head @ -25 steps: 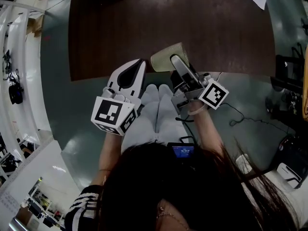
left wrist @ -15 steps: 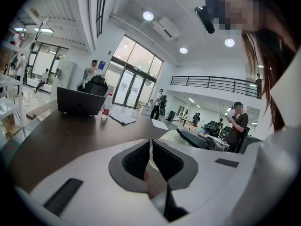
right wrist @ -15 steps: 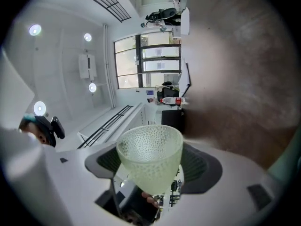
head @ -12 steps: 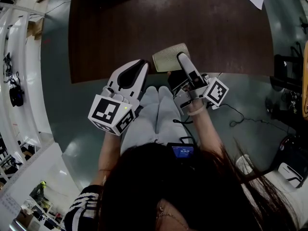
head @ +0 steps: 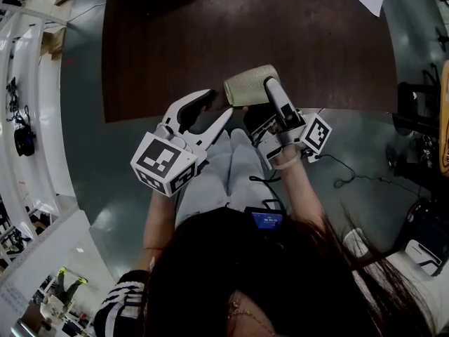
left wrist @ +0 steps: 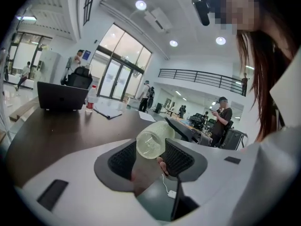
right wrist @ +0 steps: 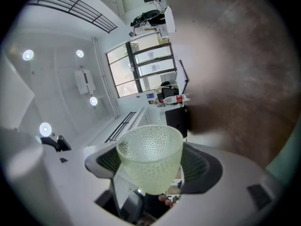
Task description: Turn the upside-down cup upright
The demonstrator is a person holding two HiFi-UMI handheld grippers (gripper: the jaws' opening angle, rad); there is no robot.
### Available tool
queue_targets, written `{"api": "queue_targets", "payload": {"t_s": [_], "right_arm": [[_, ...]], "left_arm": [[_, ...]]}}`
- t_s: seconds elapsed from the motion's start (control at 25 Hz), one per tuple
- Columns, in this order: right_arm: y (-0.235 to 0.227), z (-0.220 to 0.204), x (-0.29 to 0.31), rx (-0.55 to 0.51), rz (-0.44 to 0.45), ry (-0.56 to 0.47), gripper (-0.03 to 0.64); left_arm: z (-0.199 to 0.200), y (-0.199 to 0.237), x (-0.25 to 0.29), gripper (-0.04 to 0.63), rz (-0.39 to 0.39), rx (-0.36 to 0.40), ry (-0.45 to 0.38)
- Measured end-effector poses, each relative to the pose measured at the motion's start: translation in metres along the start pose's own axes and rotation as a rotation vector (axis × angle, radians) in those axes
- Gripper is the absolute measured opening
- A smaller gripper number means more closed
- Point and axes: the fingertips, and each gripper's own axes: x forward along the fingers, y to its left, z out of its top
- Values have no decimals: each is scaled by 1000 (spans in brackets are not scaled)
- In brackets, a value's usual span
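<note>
1. Your right gripper (right wrist: 150, 166) pinches the translucent dimpled cup (head: 249, 85) by its sides. The cup lies sideways in the air over the near edge of the bench (head: 210, 34), likely partway to upright.
2. Your left gripper (head: 219, 102) has its jaws opening just beside the cup without pressing it, probably to steady it.

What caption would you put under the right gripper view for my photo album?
The right tool clamps a pale, dimpled see-through cup between its jaws, brown table behind.
</note>
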Motion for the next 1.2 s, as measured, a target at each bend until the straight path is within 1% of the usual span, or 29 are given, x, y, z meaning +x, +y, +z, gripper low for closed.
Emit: {"api": "queue_targets", "payload": {"t_s": [0.24, 0.4, 0.52, 0.72, 0.84, 1.0, 1.12, 1.2], "right_arm": [[8, -10, 3, 22, 27, 31, 379], [15, -16, 4, 45, 58, 58, 378], [19, -20, 4, 63, 77, 74, 379], [21, -25, 2, 99, 94, 88, 379], [22, -28, 1, 107, 100, 92, 379], [22, -31, 2, 124, 108, 95, 379], [22, -34, 1, 133, 112, 97, 379], [21, -36, 0, 144, 117, 95, 379]], "left_arm": [[-3, -9, 4, 295, -49, 33, 51], [-2, -13, 5, 334, -72, 42, 57], [0, -15, 5, 347, -89, 35, 53], [4, -18, 8, 347, -105, 38, 54], [4, -21, 12, 347, -109, 34, 70], [1, -26, 17, 347, -119, 46, 92], [2, -26, 17, 347, -108, 41, 75], [2, -26, 18, 347, -101, 51, 74]]}}
